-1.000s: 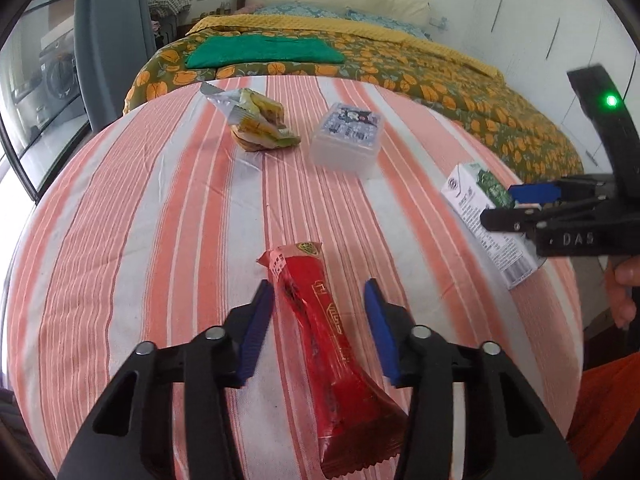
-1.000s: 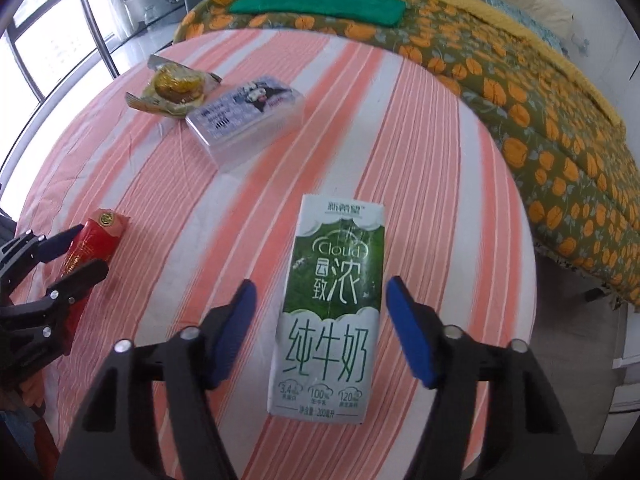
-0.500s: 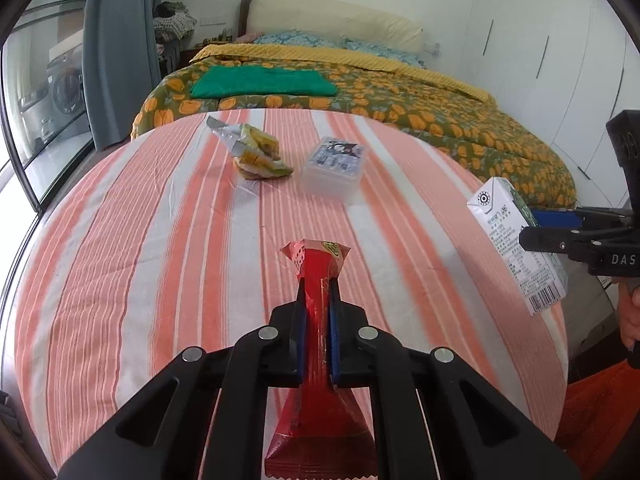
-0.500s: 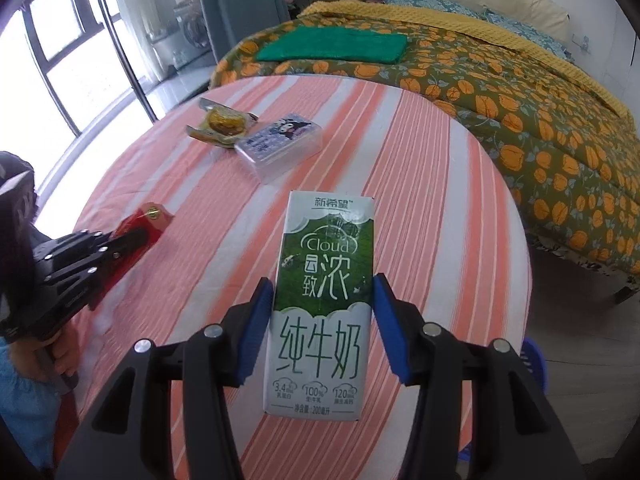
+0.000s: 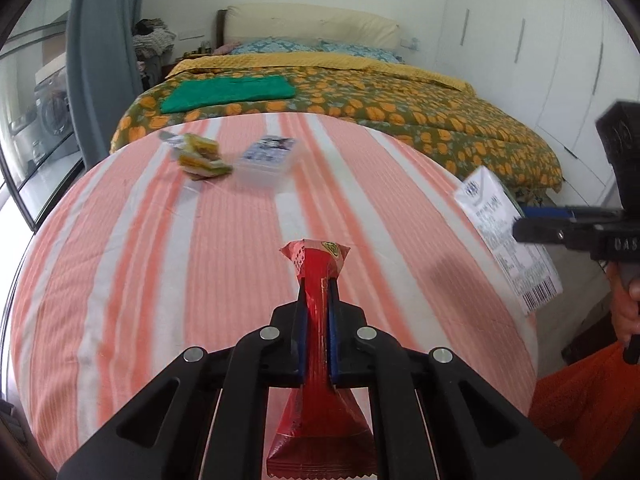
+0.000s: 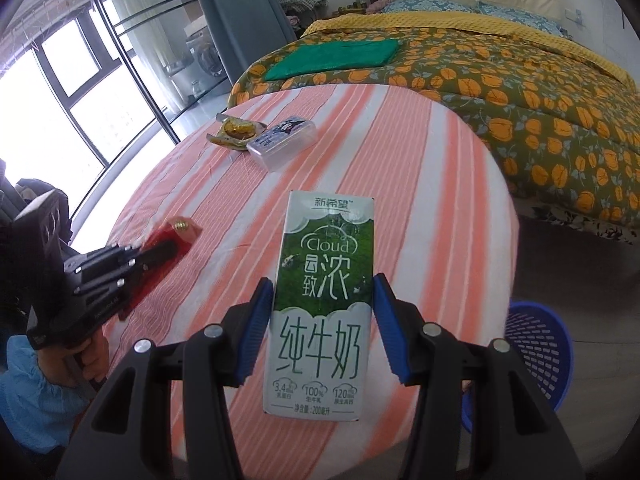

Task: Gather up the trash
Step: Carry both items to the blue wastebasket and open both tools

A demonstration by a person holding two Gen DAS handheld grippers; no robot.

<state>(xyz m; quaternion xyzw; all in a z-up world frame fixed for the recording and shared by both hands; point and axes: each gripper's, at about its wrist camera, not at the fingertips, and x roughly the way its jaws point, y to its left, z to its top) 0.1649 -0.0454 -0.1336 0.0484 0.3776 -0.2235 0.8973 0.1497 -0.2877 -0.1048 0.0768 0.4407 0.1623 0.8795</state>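
My left gripper [image 5: 316,292] is shut on a red snack wrapper [image 5: 316,264] and holds it above the round striped table [image 5: 160,248]. My right gripper [image 6: 322,300] is shut on a green and white milk carton [image 6: 324,288], lifted above the table's right side. The carton [image 5: 500,236] and right gripper [image 5: 560,232] show at the right in the left wrist view. The left gripper [image 6: 160,250] with the wrapper [image 6: 180,232] shows at the left in the right wrist view. A yellow-green crumpled wrapper [image 5: 200,156] lies at the table's far side.
A clear plastic box [image 5: 266,156] lies beside the crumpled wrapper [image 6: 236,132]; the box also shows in the right wrist view [image 6: 282,144]. A blue mesh basket [image 6: 532,352] stands on the floor right of the table. A bed [image 5: 360,96] stands behind the table.
Both grippers closed on their items, the left on the red wrapper, the right on the carton, and lifted them off the table.
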